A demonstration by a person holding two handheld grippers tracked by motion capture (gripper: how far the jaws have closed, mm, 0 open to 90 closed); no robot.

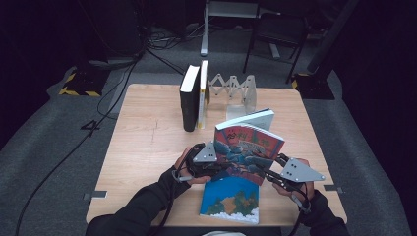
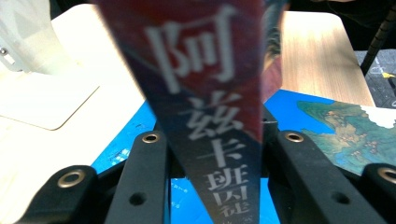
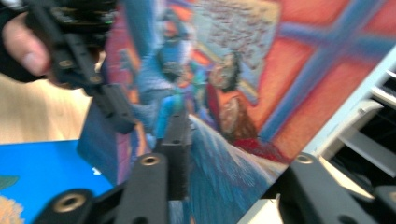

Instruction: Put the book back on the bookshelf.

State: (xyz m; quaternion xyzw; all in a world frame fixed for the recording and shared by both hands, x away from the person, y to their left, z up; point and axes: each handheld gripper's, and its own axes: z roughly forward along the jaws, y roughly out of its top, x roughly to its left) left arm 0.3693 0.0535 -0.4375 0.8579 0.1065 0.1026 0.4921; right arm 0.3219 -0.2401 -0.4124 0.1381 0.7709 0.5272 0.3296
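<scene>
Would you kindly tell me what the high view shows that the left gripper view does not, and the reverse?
High view: two upright books beside a folding bookend, plus the left hand and right hand. Left gripper view: the white spine lettering of the colourful book, between its jaws. Both: that book, the blue book lying flat, the wooden table.

Red-covered book [image 2: 212, 116]: spine lettering blurred, top and bottom cut off in the left gripper view; cover art smeared in the right gripper view. Blue book [image 1: 231, 199]: far end hidden beneath the red-covered book. Right gripper [image 1: 275, 172]: fingertips hidden behind that cover. Extending bookend [image 1: 236, 88]: detail too small to tell.
</scene>
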